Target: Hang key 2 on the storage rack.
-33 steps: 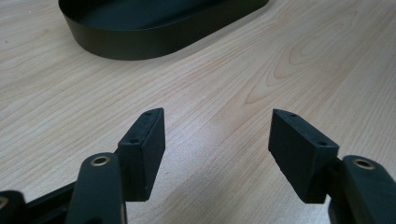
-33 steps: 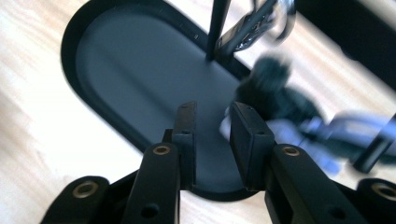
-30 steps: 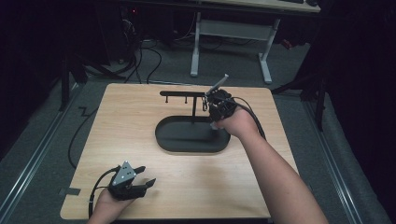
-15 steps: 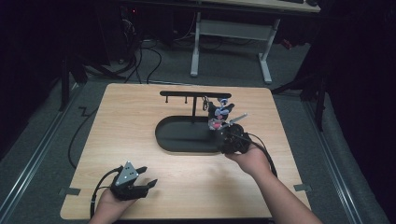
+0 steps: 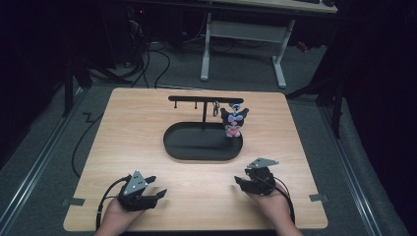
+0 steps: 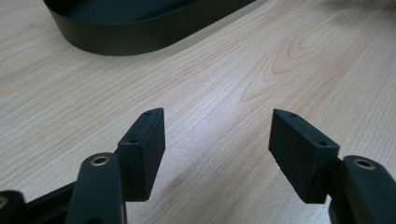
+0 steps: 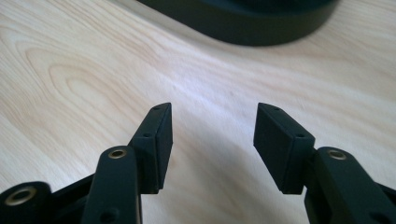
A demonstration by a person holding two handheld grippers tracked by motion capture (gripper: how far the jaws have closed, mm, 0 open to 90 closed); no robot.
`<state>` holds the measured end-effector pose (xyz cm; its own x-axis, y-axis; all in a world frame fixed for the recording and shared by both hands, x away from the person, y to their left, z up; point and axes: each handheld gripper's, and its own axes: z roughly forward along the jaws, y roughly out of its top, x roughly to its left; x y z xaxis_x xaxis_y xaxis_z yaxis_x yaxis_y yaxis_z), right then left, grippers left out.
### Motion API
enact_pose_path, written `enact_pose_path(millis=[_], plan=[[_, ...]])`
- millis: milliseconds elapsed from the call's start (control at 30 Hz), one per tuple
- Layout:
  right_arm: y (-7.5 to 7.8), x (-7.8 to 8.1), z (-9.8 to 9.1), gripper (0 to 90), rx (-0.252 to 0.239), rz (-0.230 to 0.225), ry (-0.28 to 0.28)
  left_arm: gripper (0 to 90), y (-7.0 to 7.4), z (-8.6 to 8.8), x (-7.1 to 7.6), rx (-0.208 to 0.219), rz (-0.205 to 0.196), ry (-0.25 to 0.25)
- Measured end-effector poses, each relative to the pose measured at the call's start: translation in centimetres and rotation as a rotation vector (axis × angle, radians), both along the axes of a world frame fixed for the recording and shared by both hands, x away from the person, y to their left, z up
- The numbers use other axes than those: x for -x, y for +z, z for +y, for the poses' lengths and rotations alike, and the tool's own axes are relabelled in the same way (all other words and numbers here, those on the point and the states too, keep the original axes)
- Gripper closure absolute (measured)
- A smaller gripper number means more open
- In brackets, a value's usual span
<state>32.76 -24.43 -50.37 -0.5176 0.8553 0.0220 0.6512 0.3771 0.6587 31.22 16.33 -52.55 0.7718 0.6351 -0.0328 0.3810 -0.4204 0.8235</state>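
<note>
— Spreading, our right gripper (image 5: pixel 244 183) jaws have just been opening, nothing between them, low over the table (image 5: pixel 147 123).
— Our left gripper (image 5: pixel 156 194) gapes wide too, empty, hand flat at the near edge.
— And the plush keychain (image 5: pixel 233 121)?
— We see it hanging on the black stand (image 5: pixel 204 100), above the oval base, well apart from both.

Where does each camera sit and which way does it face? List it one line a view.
High view: fixed above the person's side, looking forward and down on the table; both hands show, the left gripper and right gripper, with the plush toy hanging on the stand.
Left gripper view: rides the left gripper, looking low along its open jaws across the wood to the black base.
Right gripper view: rides the right gripper, jaws open and empty, facing the same base.
Shared: both gripper views show the base and wood.
</note>
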Motion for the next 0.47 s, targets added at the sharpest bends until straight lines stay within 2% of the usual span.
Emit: enact_pose_path(millis=[100,133,200,233,267,367,467], plan=[[-0.7,1.4,-1.1,43.5,-0.028,-0.034,-0.028,37.0,0.0,0.0,0.1,0.002,0.003,-0.004],[-0.9,2.0,-1.5,42.4,-0.038,-0.054,-0.044,37.0,0.0,-0.1,0.1,0.002,0.005,-0.006],[-1.4,3.5,-2.6,43.2,-0.059,-0.125,-0.052,37.0,0.0,-0.2,0.1,0.002,0.008,-0.007],[-1.5,4.2,-3.3,42.0,-0.076,-0.138,-0.051,37.0,0.0,-0.2,0.1,0.001,0.009,-0.005],[-1.2,4.4,-3.7,40.7,-0.092,-0.123,-0.056,37.0,-0.1,-0.3,0.0,0.005,0.008,-0.005],[-1.3,4.8,-4.9,40.5,-0.093,-0.14,-0.093,36.9,-0.1,-0.6,0.0,-0.003,0.01,-0.006],[-1.3,4.8,-5.4,37.8,-0.13,-0.133,-0.112,36.5,-0.1,-0.8,0.0,0.008,0.012,-0.002]])
